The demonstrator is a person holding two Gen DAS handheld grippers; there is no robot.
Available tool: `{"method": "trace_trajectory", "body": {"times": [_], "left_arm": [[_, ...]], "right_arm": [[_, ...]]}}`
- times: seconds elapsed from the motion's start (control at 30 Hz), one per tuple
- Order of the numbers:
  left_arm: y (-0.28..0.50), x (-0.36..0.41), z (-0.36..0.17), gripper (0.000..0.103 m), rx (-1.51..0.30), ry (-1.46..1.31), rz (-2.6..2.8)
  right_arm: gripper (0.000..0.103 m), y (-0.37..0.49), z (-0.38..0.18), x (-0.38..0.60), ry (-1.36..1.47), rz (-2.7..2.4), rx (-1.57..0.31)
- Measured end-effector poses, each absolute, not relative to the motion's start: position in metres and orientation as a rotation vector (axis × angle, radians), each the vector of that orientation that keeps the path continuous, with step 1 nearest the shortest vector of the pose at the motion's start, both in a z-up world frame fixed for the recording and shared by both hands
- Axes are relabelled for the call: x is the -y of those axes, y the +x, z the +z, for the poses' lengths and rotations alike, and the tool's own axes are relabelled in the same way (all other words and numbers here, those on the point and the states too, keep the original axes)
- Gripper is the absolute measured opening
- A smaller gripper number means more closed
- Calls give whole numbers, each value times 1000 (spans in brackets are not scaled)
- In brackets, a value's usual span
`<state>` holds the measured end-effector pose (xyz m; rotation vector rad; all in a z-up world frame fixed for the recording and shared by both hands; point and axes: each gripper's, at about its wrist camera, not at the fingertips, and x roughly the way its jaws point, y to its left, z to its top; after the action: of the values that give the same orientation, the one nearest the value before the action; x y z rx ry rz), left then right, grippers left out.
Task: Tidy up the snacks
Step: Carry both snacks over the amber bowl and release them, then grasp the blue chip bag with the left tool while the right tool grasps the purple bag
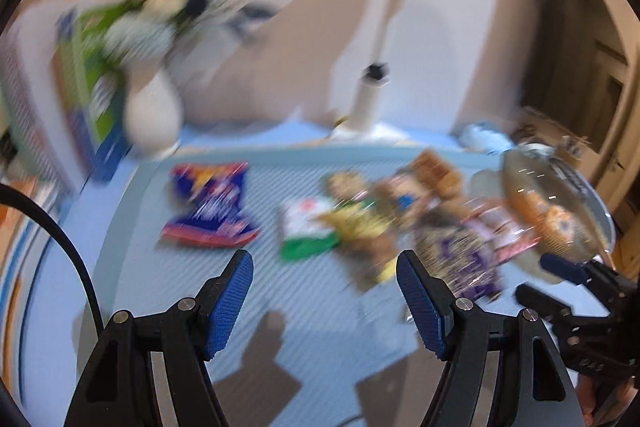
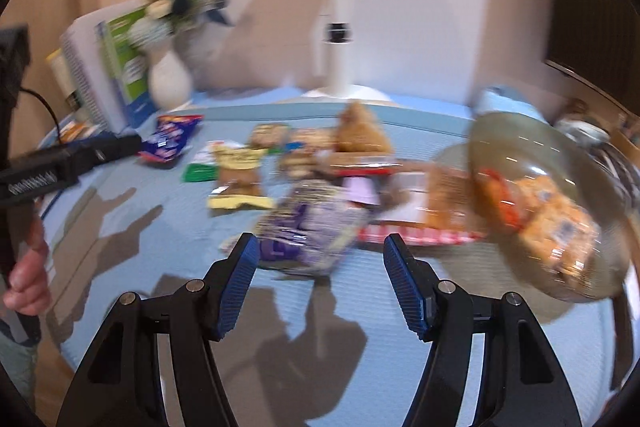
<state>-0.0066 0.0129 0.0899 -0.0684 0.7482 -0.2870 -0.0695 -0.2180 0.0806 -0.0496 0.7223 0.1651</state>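
Note:
Both views are motion-blurred. Several snack packets lie on a light blue mat [image 1: 280, 327]: a blue and red packet [image 1: 210, 207] at the left, a white and green packet [image 1: 304, 231], a yellow packet [image 2: 236, 179], a purple packet [image 2: 308, 227] and brown snacks [image 2: 360, 135]. A clear bowl with orange snacks [image 2: 540, 211] is at the right. My left gripper [image 1: 324, 291] is open and empty above the mat, short of the packets. My right gripper [image 2: 316, 279] is open and empty, just in front of the purple packet.
A white vase with blue and white flowers [image 2: 170, 83] stands at the back left beside a white basket of boxes [image 2: 96, 67]. A white lamp post [image 1: 372, 95] stands at the back. The mat's front area [image 2: 320, 347] carries only shadows.

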Motion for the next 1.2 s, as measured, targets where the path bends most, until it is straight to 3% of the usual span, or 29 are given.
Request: {"method": "trace_trajectory", "body": {"times": [0.47,0.83,1.2], "left_arm": [[3,-54,22,72,-844,-192,-163],[6,-62,20,72,-834,-255,-177],[3,-55,21,72,-828,-209,-182]], "right_arm": [[65,-52,44,206,-80,226,-725],[68,-58,45,209,-56,223,-666],[72,-61,51,278,268,169,-644]]}}
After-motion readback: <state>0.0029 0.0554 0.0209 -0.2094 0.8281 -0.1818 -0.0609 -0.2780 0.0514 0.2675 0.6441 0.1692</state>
